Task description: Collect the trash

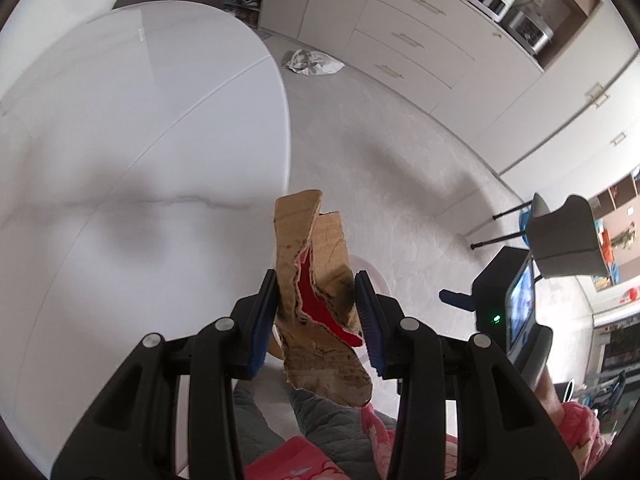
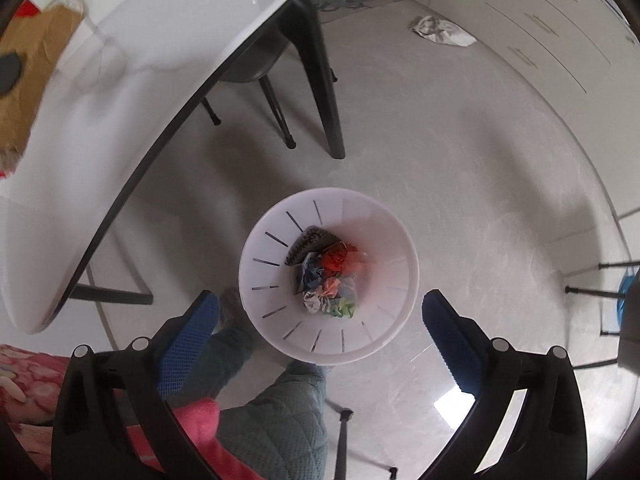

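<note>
In the left wrist view the left gripper fills the lower middle of the frame, its blue-padded fingers pinching a torn piece of brown cardboard with a red patch along its ripped edge; the piece stands upright between the pads and reaches toward the centre of the frame. Behind it, the white table curves across the left half, and pale floor spreads to the right. A crumpled white bag lies on that floor near the top centre, in front of the cream drawers. At the right edge the right gripper shows from the side with a small lit screen, below a grey chair. In the right wrist view the right gripper points down, its fingers spread wide apart with nothing between the pads. Between them, at the frame's centre, a white waste bin stands on the floor, holding a heap of crumpled trash in red, blue, pink, green and silver, with a dark piece at its upper left. The table edge sweeps across the upper left, and the same cardboard shows blurred at the far left edge. A person's grey quilted trouser leg and a pink sleeve appear at the bottom.
</note>
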Motion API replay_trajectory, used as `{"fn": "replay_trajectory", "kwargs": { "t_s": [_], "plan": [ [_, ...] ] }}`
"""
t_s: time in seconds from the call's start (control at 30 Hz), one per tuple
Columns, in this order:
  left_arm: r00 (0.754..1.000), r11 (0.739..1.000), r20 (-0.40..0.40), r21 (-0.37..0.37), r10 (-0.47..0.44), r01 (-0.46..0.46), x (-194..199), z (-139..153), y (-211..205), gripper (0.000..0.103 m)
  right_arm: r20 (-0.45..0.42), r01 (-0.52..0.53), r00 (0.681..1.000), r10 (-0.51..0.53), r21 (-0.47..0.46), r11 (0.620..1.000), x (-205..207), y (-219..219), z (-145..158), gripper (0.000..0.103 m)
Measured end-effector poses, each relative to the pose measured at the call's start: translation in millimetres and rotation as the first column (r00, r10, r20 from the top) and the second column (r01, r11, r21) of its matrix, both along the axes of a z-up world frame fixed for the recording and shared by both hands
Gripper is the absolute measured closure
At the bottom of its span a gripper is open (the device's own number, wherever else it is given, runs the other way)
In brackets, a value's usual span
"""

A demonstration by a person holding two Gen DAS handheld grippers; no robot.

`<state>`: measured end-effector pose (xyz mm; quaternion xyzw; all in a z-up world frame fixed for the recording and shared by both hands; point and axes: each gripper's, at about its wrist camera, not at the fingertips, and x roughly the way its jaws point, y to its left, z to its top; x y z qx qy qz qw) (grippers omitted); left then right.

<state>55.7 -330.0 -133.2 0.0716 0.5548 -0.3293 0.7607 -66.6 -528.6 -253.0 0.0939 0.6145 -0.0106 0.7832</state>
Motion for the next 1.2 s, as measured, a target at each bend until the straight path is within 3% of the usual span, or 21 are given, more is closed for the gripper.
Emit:
{"fn": "replay_trajectory", "kwargs": {
  "t_s": [0.4,0.67,0.73,0.8,0.9,1.2],
  "plan": [
    [0.987,0.986,-0.041,0.067,-0.153,0.155,-37.1,-32.0,-51.1,0.065,0.021,0.163,0.986,-0.163,-0.021,0.986,-43.8,-58.8,10.0,0.002],
    [0.973,0.972,-0.101,0.093,-0.206,0.216,-54.8,-52.2,-69.5,0.064,0.019,0.207,0.978,-0.207,-0.019,0.978,-59.9,-84.0,7.9,0.002],
    [0.967,0.971,-0.15,0.088,-0.207,0.221,-56.4,-61.5,-70.4,0.05,0.022,0.205,0.979,-0.205,-0.015,0.979,-61.7,-86.0,7.8,0.002],
    [0.968,0.975,-0.17,0.088,-0.186,0.203,-58.2,-66.5,-68.8,0.028,0.024,0.198,0.98,-0.198,-0.017,0.98,-62.6,-87.2,9.1,0.002],
    [0.971,0.976,-0.152,0.086,-0.184,0.199,-63.2,-63.2,-66.8,0.016,0.03,0.19,0.981,-0.189,-0.02,0.982,-63.1,-86.3,11.4,0.002],
    [0.985,0.981,-0.045,0.094,-0.166,0.17,-66.9,-39.2,-57.9,0.009,0.061,0.167,0.984,-0.166,-0.022,0.986,-58.8,-77.2,20.2,0.002]
  ]
}}
